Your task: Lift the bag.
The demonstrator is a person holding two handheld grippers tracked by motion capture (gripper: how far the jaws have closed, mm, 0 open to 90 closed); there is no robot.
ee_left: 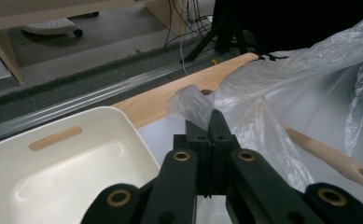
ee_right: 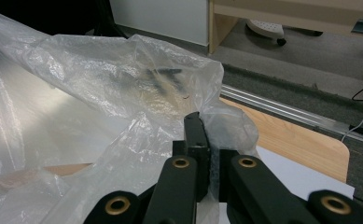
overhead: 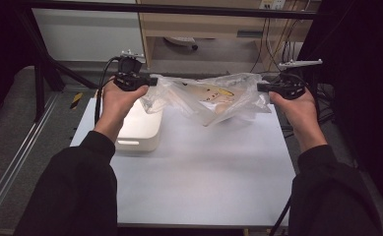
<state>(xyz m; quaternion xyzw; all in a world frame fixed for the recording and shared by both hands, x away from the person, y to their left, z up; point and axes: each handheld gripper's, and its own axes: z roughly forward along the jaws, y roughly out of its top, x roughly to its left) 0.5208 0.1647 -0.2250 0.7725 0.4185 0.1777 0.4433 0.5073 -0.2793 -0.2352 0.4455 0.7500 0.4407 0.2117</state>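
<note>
Above the white table (overhead: 199,182), a clear plastic bag (overhead: 213,96) hangs stretched between two hands. Both claws, the left gripper (overhead: 152,81) and right gripper (overhead: 260,87), are pinched tight on its ends. Wooden spoons (ee_left: 331,151) lie inside. Next, I think, they must lower it gently.

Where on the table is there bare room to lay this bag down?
The near half of the table, between the sleeves, is bare. So is the strip right of the white tray, under the plastic bag. The far left corner is crowded by that tray.
</note>
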